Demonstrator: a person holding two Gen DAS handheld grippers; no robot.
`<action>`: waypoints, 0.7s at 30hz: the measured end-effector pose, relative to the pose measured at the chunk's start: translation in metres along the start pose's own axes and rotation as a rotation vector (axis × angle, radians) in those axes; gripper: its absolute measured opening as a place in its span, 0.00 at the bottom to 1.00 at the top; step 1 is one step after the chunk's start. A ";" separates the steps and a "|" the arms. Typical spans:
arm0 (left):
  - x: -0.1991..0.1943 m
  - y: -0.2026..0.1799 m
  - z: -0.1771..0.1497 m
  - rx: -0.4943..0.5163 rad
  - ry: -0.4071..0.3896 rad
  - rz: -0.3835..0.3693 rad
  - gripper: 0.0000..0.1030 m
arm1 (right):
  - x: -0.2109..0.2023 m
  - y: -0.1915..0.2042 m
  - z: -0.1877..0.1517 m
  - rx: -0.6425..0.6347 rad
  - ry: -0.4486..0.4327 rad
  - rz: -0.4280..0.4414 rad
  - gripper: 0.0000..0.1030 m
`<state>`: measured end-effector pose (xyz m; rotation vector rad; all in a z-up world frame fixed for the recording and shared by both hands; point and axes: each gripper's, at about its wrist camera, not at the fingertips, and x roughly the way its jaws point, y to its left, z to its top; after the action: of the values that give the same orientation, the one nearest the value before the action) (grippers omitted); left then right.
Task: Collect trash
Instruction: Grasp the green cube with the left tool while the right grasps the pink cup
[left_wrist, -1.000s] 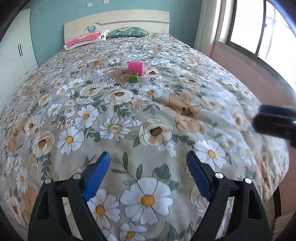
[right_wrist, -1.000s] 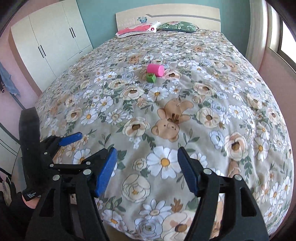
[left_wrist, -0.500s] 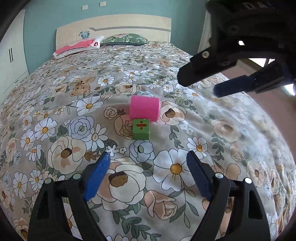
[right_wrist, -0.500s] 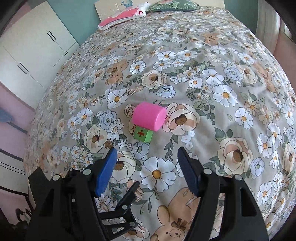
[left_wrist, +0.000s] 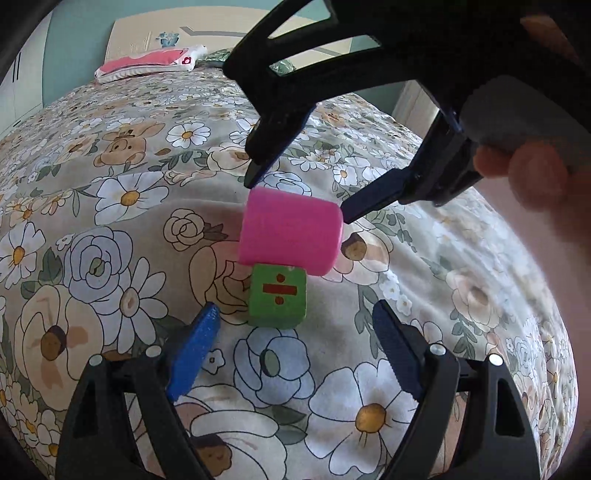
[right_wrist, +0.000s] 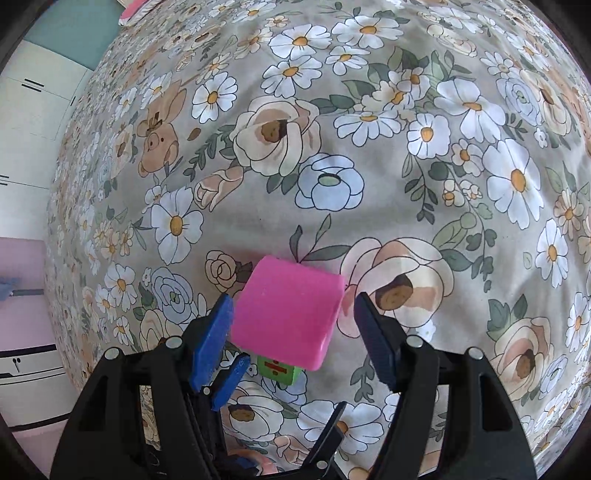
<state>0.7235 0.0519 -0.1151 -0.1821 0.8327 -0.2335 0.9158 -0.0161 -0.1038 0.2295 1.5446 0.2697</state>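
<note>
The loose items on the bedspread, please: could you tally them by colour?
Pink: 1, the pink cylinder
Green: 1, the green block with a red division sign
Total: 2

Only readable sign: red division symbol, bar with dot above and dot below, on top face of green cube (left_wrist: 277, 295) lying on floral bedspread (left_wrist: 110, 206), touching near side of pink cylinder (left_wrist: 290, 236). No words, brands or numbers legible elsewhere.

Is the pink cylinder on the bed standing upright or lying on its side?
On its side: the pink cylinder rests on its curved wall on the floral bedspread, against the green cube.
</note>
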 end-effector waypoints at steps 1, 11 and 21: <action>0.003 0.000 0.002 -0.004 -0.002 -0.001 0.84 | 0.004 0.000 0.004 0.011 0.015 0.009 0.66; 0.021 0.018 0.004 -0.113 0.015 -0.063 0.52 | 0.023 0.003 0.006 0.054 0.104 0.014 0.67; 0.019 0.014 -0.001 -0.106 0.005 -0.114 0.36 | 0.029 0.011 -0.005 -0.015 0.069 -0.139 0.77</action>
<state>0.7371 0.0601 -0.1322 -0.3292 0.8410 -0.2968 0.9111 0.0033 -0.1280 0.1012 1.6180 0.1816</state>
